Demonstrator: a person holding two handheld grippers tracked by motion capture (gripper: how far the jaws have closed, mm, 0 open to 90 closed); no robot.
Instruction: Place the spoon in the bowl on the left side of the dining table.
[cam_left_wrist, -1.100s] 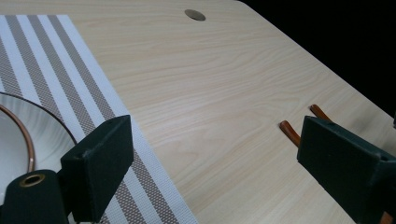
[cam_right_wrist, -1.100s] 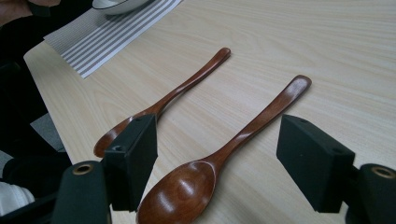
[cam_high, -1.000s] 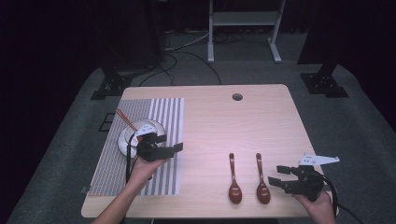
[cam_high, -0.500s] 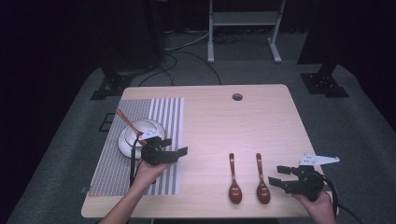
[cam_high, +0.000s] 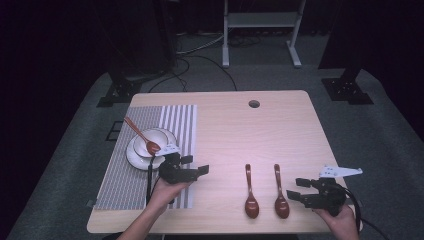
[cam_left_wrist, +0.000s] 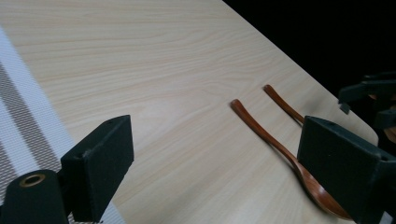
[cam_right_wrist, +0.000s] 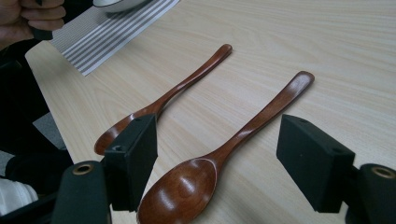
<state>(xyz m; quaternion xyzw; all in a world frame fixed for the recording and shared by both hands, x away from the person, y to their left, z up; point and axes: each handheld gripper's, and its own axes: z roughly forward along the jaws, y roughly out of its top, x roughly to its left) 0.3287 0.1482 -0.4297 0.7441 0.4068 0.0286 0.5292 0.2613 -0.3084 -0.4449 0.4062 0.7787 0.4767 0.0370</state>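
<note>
Since a second ago, my left gripper (cam_high: 192, 167) has slid rightward off the bowl's edge toward the bare wood, while my right gripper (cam_high: 299, 189) has stayed put near the lower right of the frame.

At the left of the high view, a grey-and-white striped placemat (cam_high: 120, 180) lies on the pale wooden table (cam_high: 250, 135). On it sits a white round bowl on a white plate (cam_high: 134, 157), with a reddish-brown wooden spoon (cam_high: 142, 136) resting in the bowl, handle pointing to the upper left. Just right of the bowl, my left hand (cam_high: 167, 191) holds the left gripper over the placemat's right edge, jaws spread wide with nothing between them.

Right of centre, two more brown wooden spoons lie side by side on the table, bowls toward me: the left spoon (cam_high: 250, 194) and the right spoon (cam_high: 279, 193), close but apart.

At the far right, my right hand (cam_high: 340, 220) holds the right gripper just beside the right spoon (cam_right_wrist: 224, 154), jaws wide and empty; in the right gripper view that spoon's bowl lies between them.
</note>
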